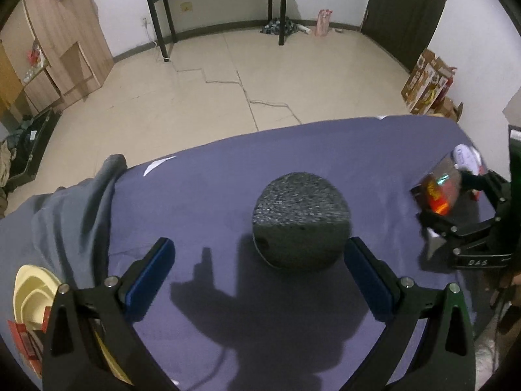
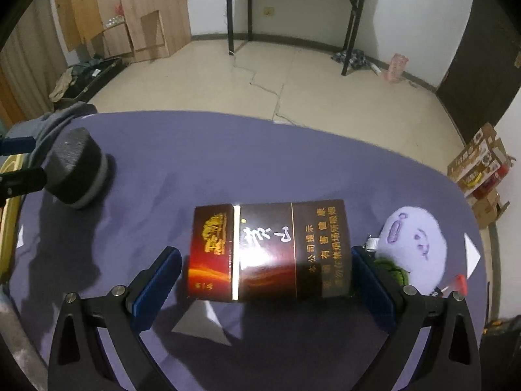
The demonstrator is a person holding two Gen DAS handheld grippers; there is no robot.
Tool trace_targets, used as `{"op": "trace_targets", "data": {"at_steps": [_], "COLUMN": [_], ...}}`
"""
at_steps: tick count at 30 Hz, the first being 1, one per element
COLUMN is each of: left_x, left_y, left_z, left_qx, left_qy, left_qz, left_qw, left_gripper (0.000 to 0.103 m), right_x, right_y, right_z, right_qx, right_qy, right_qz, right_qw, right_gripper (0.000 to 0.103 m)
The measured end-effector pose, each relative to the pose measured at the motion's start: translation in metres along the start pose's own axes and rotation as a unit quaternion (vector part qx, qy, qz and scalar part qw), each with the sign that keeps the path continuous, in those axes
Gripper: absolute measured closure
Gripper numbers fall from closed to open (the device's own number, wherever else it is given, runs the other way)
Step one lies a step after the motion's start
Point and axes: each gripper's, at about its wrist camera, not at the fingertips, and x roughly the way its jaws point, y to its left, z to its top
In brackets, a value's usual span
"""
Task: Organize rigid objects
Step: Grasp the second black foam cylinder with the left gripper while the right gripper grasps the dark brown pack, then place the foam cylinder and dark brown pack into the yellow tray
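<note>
Two claws wide open, nothing gripped yet. Right gripper (image 2: 265,272) brackets the dark cigarette pack (image 2: 270,251) lying flat on the purple tablecloth (image 2: 228,163); right pad looks at its edge, left pad clear. Left gripper (image 1: 259,270) sits beside the grey round speaker (image 1: 301,220), which is off toward my right finger. Step looks like pre-grasp. Next: shift left claw over, then close both.

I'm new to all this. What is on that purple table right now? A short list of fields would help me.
surface: purple cloth
left gripper: open, dark round block just ahead of its fingers
right gripper: open, dark red box between its fingers
beside box: pale plush toy
table's left edge: grey cloth, yellow tray
</note>
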Motion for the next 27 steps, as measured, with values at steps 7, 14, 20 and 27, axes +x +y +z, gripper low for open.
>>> {"op": "trace_targets", "data": {"at_steps": [7,14,20,27], "left_x": [0.016,0.007,0.017,0.018], "left_y": [-0.007,-0.027,-0.028,-0.021], "left_z": [0.002,0.004,0.001,0.000], "left_qx": [-0.007,0.030,0.037,0.004], "left_qy": [-0.001,-0.006,0.005,0.005], "left_qz": [-0.027,-0.024,-0.020,-0.034], "left_qw": [0.9996,0.9992,0.9991,0.9994], "left_gripper": [0.000,0.000,0.000,0.036], "right_x": [0.015,0.021,0.022,0.015], "right_y": [0.017,0.021,0.020,0.027], "right_z": [0.002,0.000,-0.002,-0.007], "right_qx": [-0.024,-0.018,-0.014,-0.024], "right_qy": [-0.003,-0.003,-0.010,-0.028], "right_qz": [-0.007,-0.006,-0.010,-0.013], "right_qw": [1.000,1.000,1.000,0.999], "right_gripper": [0.002,0.001,0.000,0.015]}}
